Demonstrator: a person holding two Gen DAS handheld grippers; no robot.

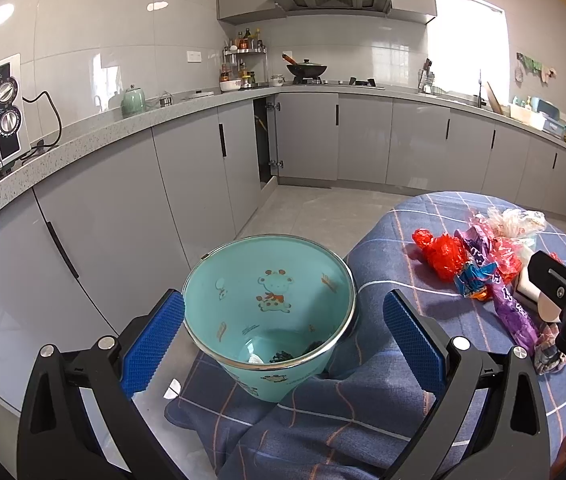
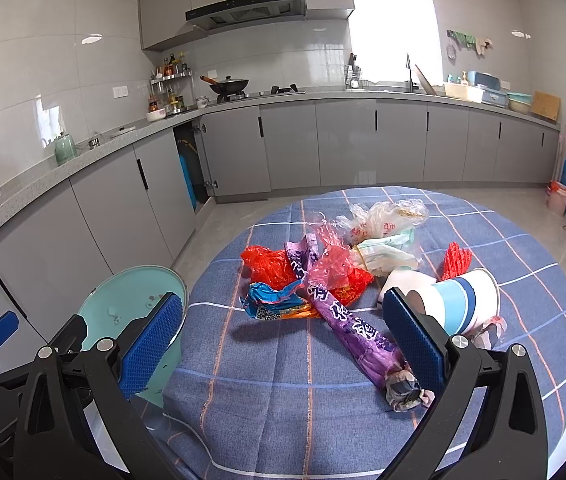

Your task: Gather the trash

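Plastic wrappers [image 2: 315, 280], a red bag [image 2: 267, 264] and a paper cup [image 2: 459, 300] lie heaped on the blue checked tablecloth [image 2: 283, 380], beside a teal bin [image 1: 269, 308]; the left gripper [image 1: 283, 340] and right gripper [image 2: 283, 340] both gape empty.

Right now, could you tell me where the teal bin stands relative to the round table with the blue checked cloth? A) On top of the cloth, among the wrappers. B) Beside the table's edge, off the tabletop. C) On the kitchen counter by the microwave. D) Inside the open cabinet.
B: the teal bin stands next to the table, its rim by the draped cloth edge, while the wrappers lie on the tabletop.
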